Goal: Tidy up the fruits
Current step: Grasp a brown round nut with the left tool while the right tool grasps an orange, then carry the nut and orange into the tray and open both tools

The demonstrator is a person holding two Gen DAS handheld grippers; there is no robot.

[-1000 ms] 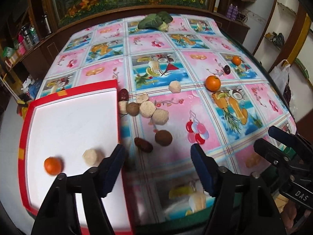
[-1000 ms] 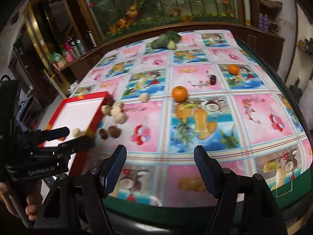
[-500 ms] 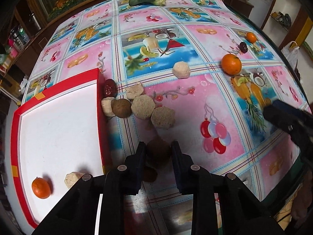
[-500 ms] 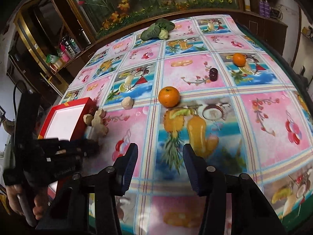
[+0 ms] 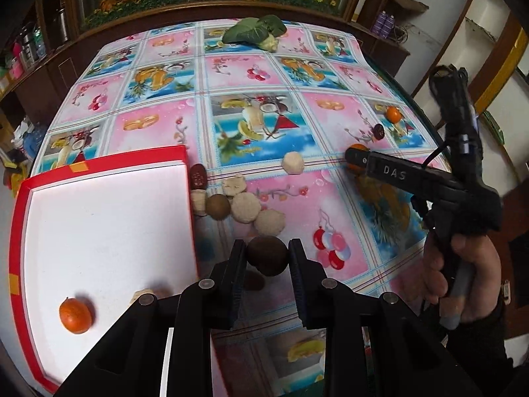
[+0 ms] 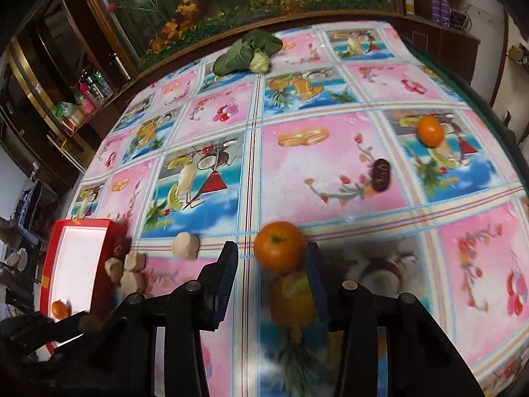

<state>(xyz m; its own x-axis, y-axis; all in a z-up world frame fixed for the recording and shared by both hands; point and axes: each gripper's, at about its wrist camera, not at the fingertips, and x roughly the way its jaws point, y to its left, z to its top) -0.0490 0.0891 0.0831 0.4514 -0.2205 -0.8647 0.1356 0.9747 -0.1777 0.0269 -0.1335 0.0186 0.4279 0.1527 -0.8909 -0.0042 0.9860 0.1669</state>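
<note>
My left gripper is clamped on a brown round fruit, just right of the red-rimmed tray; I should lift it clear of the rim before crossing. My right gripper stands apart around the near orange, not yet clamped. Count: three oranges seen, one in the tray; two dark dates.

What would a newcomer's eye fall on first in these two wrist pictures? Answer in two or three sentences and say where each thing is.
Most striking is the brown round fruit clamped in the left gripper, just right of the red-rimmed white tray that holds a small orange. Next is the bright orange between the right gripper's open fingers, on the gaudy fruit-print tablecloth.
</note>
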